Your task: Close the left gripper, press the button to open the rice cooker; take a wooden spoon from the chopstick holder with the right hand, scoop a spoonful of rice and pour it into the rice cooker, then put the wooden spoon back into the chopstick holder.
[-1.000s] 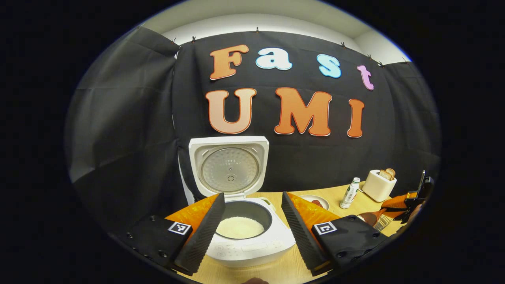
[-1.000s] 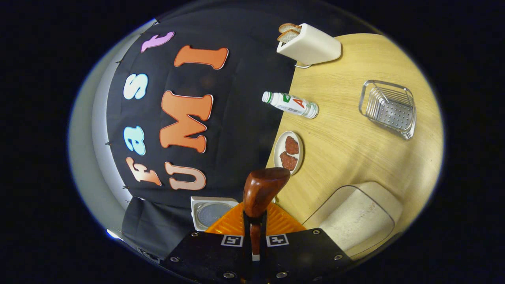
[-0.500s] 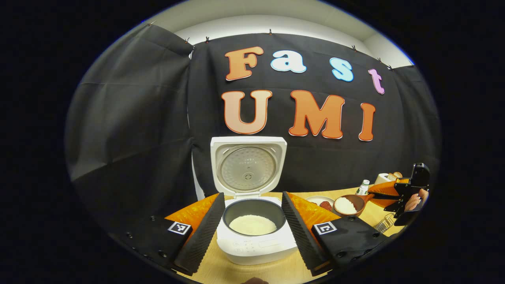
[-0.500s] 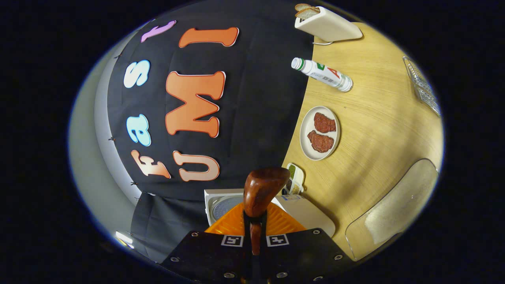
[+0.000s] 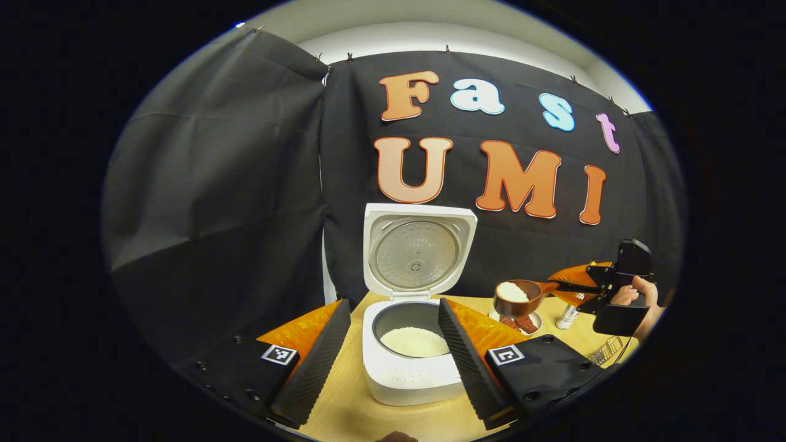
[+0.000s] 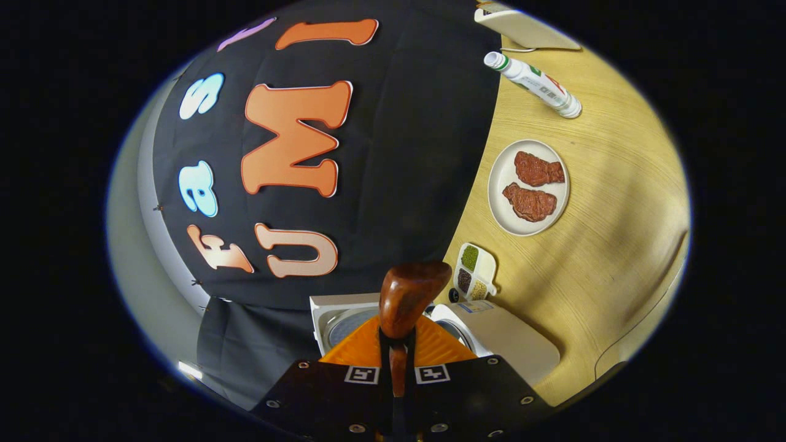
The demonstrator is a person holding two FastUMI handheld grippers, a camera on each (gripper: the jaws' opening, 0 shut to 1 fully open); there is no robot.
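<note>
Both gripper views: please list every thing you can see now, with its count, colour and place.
White rice cooker: one, lid open, rice in its dark pot, on the wooden table.
Brown wooden spoon: one, holding white rice, in the air to the right of the cooker.
White round plate: one, two red-brown meat pieces on it, on the table.
White bottle: one, green cap, standing behind the plate.
Small divided dish: one, white, green and dark grains, beside the cooker.
Left hand-held gripper: orange and black, open, in front of the cooker.
Right hand-held gripper: shut on the spoon handle, held by a hand.
</note>
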